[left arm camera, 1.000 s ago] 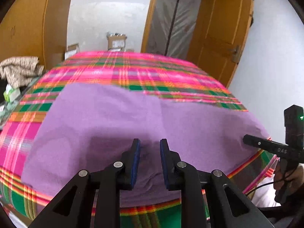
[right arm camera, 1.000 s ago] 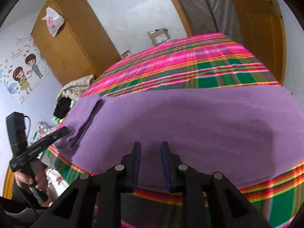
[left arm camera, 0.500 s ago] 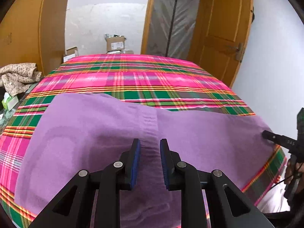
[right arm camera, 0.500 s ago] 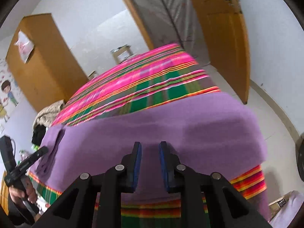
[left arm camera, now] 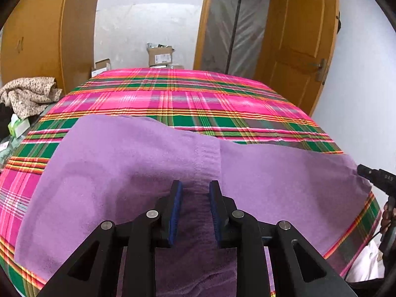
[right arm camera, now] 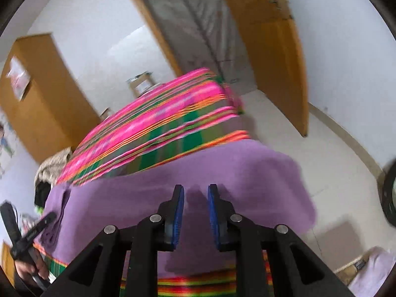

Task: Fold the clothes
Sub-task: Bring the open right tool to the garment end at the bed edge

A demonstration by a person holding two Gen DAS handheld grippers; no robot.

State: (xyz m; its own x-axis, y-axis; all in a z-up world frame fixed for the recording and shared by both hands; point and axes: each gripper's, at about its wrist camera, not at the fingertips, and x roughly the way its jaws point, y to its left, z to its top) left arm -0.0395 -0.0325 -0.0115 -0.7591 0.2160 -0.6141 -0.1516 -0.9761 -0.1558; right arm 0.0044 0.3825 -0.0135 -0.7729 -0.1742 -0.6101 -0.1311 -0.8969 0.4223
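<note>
Purple cloth [left arm camera: 123, 173]: spread flat across near end of plaid bed [left arm camera: 173, 99]. Left tool [left arm camera: 194, 193]: jaws opening, gripping nothing, over cloth's seam. Right tool [right arm camera: 195, 195]: parted, empty, above cloth's corner.

Right claw [right arm camera: 195, 193] hovers with jaws apart over the purple garment [right arm camera: 247, 173] on the blurred, seemingly plaid bedcover [right arm camera: 160, 123].

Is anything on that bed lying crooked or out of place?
Yes, slightly. The purple garment is not flat on the plaid bedsheet: its far edge runs unevenly, and a ridge of cloth stands up between the left gripper pads.
</note>
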